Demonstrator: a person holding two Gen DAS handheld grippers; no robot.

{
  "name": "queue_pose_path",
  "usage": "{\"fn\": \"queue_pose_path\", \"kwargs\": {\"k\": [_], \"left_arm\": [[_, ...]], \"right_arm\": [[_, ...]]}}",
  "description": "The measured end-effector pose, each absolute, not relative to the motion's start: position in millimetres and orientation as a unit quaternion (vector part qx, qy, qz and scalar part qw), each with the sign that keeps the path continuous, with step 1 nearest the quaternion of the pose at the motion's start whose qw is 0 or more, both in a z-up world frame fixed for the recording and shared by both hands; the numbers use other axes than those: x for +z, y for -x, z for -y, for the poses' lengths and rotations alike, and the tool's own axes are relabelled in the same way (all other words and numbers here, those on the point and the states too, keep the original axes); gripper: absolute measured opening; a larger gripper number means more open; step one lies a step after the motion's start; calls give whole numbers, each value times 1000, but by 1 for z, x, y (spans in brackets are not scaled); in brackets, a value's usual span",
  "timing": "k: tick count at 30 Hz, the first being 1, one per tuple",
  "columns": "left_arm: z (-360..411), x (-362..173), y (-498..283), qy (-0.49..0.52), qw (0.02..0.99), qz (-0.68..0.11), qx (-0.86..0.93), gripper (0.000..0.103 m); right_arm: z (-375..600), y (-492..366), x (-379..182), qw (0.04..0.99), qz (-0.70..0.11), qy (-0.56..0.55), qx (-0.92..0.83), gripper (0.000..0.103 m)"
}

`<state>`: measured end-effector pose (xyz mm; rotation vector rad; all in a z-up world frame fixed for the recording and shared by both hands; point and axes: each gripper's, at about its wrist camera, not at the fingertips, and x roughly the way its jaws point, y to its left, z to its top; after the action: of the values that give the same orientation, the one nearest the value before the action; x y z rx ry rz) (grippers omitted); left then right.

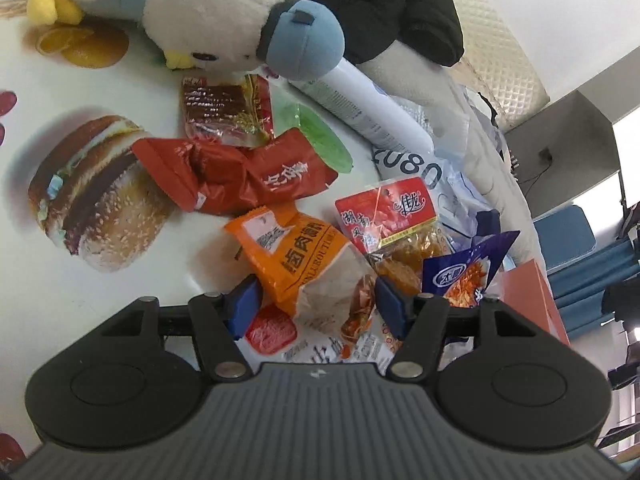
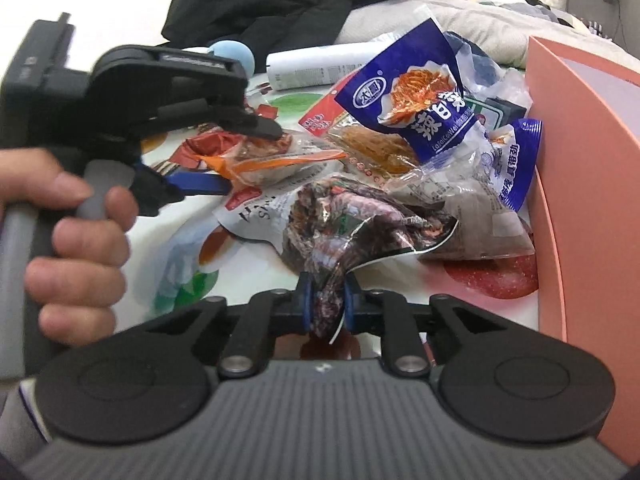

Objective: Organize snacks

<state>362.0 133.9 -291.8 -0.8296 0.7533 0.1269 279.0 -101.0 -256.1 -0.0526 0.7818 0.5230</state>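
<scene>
At the bottom centre of the right wrist view, your right hand-held gripper (image 2: 325,307) is clamped on the crumpled tail of a dark purple snack packet (image 2: 352,220), which lies on the tabletop (image 2: 256,276) just left of the pink box (image 2: 580,200). Lift it slowly and straight, since the pads pinch only thin film at one end and the packet's bulk could swing or tear free. Blue packets (image 2: 420,112) lean over its far side, so draw it toward you first, clear of them. Low in the left wrist view, your left hand-held gripper (image 1: 316,304) stands apart, its blue pads (image 1: 390,304) on either side of the orange packet (image 1: 304,264) (whether they touch it yet I cannot tell). Settle lower over the packet's puffed body before closing, and squeeze gently: it looks air-filled and slippery. Keep the two tools apart; your left hand (image 2: 80,240) sits close at the left edge of the right view, and the heap between is tight.
</scene>
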Motion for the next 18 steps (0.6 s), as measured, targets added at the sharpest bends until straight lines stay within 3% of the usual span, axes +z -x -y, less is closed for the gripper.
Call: {"fn": "queue_pose_path", "kwargs": {"k": [6, 18], "left_arm": [[-131, -284, -359, 380, 851, -357, 62, 56], [-114, -255, -304, 345, 863, -368, 32, 54]], "right_arm": [[105, -267, -252, 892, -376, 25, 250, 16], [122, -228, -242, 893, -379, 27, 241, 15]]}}
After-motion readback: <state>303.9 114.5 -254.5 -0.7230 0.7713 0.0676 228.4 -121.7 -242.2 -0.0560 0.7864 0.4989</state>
